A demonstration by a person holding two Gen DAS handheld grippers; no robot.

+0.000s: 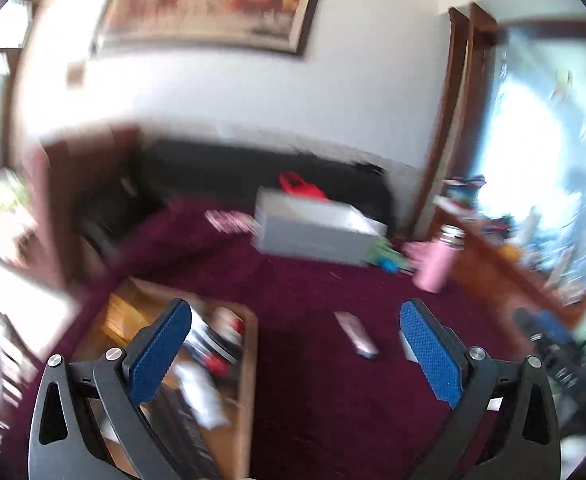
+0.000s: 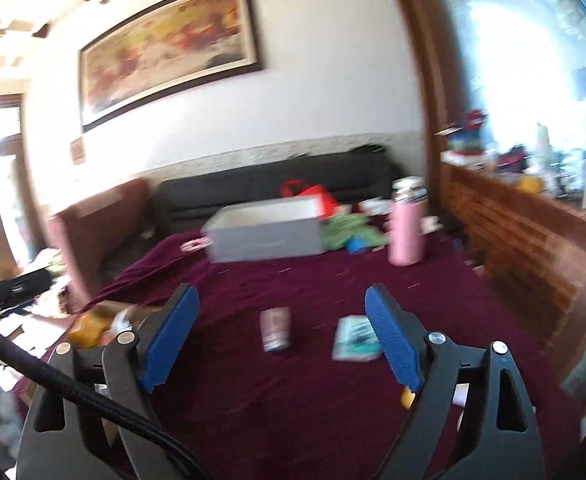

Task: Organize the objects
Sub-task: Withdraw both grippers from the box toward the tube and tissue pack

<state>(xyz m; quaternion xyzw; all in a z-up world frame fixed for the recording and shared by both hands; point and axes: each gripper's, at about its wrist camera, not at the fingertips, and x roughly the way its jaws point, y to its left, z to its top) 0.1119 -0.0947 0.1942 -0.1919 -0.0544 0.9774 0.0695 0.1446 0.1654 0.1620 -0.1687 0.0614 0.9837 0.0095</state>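
Both views are blurred. On the maroon cloth (image 1: 313, 360) lies a small pinkish packet (image 1: 356, 334), ahead of my open, empty left gripper (image 1: 295, 316). A wooden tray (image 1: 249, 380) with several mixed items sits at the lower left under the left finger. In the right wrist view the same packet (image 2: 275, 328) and a white-teal packet (image 2: 355, 338) lie between the fingers of my open, empty right gripper (image 2: 281, 300), which hovers above the cloth (image 2: 293, 400). The tray's corner (image 2: 89, 326) shows at the left.
A grey open box (image 1: 313, 228) (image 2: 267, 232) stands at the back, with a red bag (image 2: 309, 192), green cloth (image 2: 349, 226) and a pink bottle (image 1: 439, 258) (image 2: 407, 224) nearby. A dark sofa (image 2: 273, 184) runs behind. A cluttered wooden counter (image 2: 533, 232) lines the right.
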